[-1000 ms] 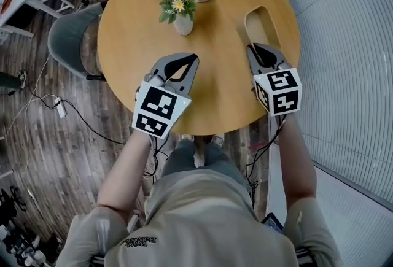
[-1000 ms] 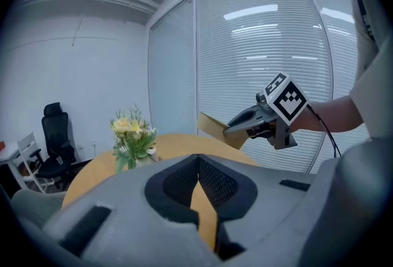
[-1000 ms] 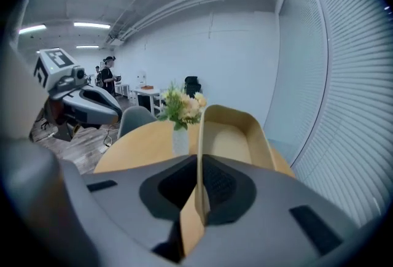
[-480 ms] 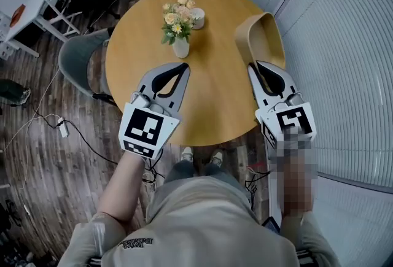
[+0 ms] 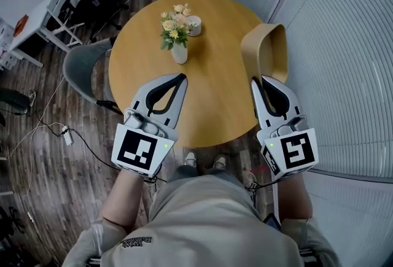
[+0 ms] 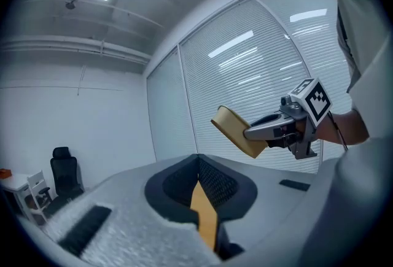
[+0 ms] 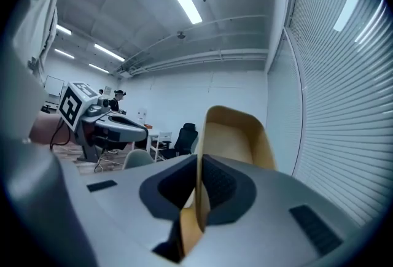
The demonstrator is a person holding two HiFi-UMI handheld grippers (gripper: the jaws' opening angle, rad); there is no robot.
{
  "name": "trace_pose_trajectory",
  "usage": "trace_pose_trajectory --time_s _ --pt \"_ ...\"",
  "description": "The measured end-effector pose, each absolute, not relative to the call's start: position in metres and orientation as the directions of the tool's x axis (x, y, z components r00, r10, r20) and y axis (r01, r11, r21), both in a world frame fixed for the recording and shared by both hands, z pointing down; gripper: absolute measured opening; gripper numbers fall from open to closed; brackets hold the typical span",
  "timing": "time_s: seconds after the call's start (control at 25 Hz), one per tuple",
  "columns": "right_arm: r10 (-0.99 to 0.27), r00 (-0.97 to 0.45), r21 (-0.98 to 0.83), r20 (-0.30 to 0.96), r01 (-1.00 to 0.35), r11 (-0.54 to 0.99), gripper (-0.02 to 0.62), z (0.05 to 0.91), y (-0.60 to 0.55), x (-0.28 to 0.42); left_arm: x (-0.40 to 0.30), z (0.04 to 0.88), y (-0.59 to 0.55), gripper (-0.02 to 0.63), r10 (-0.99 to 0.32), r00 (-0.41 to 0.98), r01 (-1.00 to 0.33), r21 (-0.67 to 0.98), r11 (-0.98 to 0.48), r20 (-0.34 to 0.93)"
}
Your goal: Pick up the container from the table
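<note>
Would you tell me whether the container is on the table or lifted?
Lifted: the right gripper is shut on the container's rim, and it hangs in mid-air, tipped on its side.

- A beige short-sleeved shirt (image 5: 202, 216) with small dark print.
- Grey tapered left gripper (image 5: 182, 78) and right gripper (image 5: 264, 83), black-lined inside.
- Each carries a white cube (image 5: 140, 149) with black square markers.

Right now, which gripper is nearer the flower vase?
Left. The left gripper sits just short of the flower vase, tips toward it; the right gripper is off to its right, clamped on the container.
</note>
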State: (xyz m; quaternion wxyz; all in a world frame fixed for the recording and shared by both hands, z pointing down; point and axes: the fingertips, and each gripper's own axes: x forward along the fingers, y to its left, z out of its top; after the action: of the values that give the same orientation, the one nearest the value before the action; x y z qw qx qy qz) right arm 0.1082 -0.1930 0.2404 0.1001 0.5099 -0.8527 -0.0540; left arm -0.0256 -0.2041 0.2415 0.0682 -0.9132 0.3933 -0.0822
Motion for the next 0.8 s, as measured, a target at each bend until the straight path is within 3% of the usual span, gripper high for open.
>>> trace_pose_trajectory --time_s 0.8 --pt "-0.876 -0.448 0.131 0.176 -0.872 0.472 0.04 0.272 -0.17 0.127 -0.018 0.271 -0.191 0.02 -0.719 0.679 -0.702 -0.154 -0.695 0.148"
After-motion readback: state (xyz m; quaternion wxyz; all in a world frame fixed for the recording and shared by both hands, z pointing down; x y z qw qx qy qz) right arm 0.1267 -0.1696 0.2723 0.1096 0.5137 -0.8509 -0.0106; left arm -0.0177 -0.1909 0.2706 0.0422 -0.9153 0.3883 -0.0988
